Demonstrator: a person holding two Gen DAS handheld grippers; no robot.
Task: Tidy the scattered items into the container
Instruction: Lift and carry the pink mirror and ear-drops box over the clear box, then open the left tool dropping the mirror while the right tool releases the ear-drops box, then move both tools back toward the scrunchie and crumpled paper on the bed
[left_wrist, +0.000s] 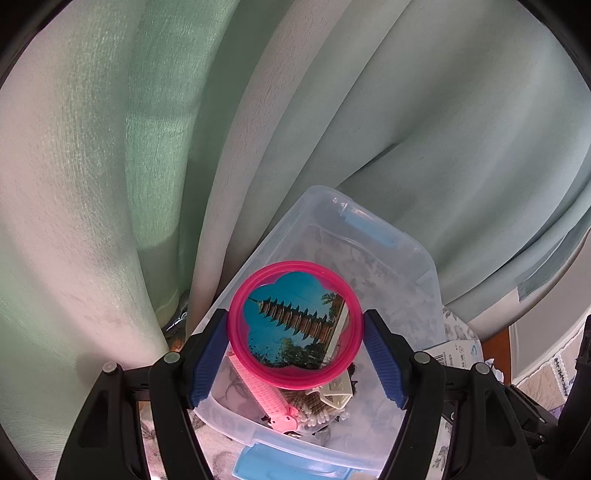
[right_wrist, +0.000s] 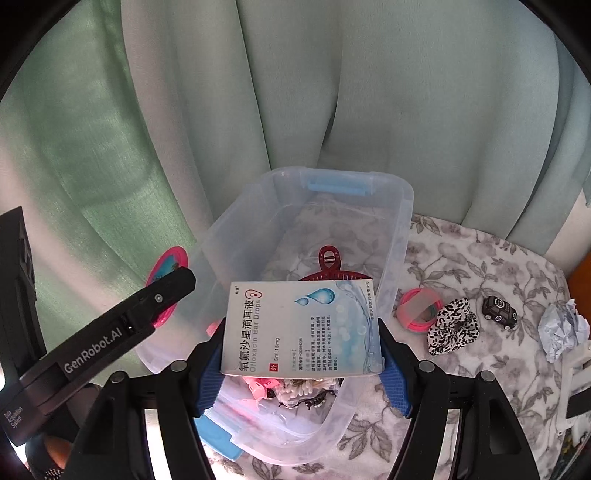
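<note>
In the left wrist view, the left gripper (left_wrist: 295, 354) points steeply down over the clear plastic storage box with blue latches (left_wrist: 413, 306), which sits on the grey floral cloth (left_wrist: 458, 328) against pale green curtains (left_wrist: 110, 147). Its blue ribbed pads (left_wrist: 207, 363) press on both sides of a round pink plastic lid with a pagoda picture inside (left_wrist: 294, 320), held flat just above the box opening. Under it, inside the box, lie a pink comb (left_wrist: 266, 395), a cream hair clip (left_wrist: 336, 393) and cotton swabs (left_wrist: 314, 419).

In the right wrist view, the right gripper (right_wrist: 301, 354) also tilts down over the same box (right_wrist: 399, 229). It clamps a white and blue cardboard medicine carton (right_wrist: 301, 328), which reads "Ofloxacin Ear Drops" and "5ml:15mg" beside Chinese characters. A dark red comb (right_wrist: 332, 266) lies in the box beyond it. The left gripper's black finger, marked "GenRobot.AI", reaches in from the left with the pink lid (right_wrist: 166, 273). Still out on the cloth (right_wrist: 480, 369), right of the box, lie a pink ring-shaped tape roll (right_wrist: 419, 310), a leopard-print scrunchie (right_wrist: 452, 326), a small black toy car (right_wrist: 499, 312) and crumpled pale blue paper (right_wrist: 561, 328).
</note>
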